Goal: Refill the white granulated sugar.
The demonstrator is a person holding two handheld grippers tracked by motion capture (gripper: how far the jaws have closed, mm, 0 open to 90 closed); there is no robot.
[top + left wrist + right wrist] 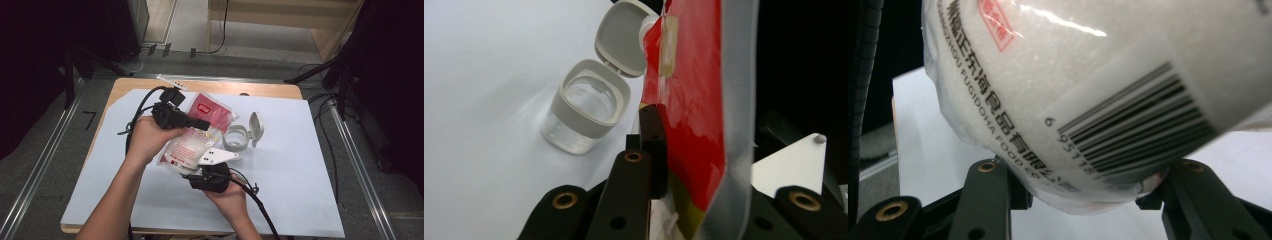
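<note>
You have the bag point(192, 142) lifted off the bench point(300, 200) between both claws, just left of the open jar point(236, 139). Your left claw point(202, 123) is pinched tight on the red top of the bag; in the left gripper view the red film point(689, 100) runs up edge-on between its jaws. Your right claw point(197, 175) cups the full, white bottom end from below, jaws partway apart. In the right gripper view the bulging bag point(1073, 95) with its barcode sits between the two jaws; it appears to press on them, so I take it as a hold, though a loose one.

The jar stands on the white sheet with its flip lid point(256, 125) hinged back, mouth clear, nothing in it that I can make out. The left gripper view shows it just beside the bag's top edge.

By my reading you are at the step of bringing the bag to the jar, ready to pour. I cannot tell whether the top seal is cut or still whole; check that first.

Next, swing the top corner of the bag over the jar's mouth, keep the left claw firm as the pivot, and raise the bottom with the right claw slowly so the grains run in a thin stream. The jar is light and stands unheld, so keep the bag from nudging it or its lid.
</note>
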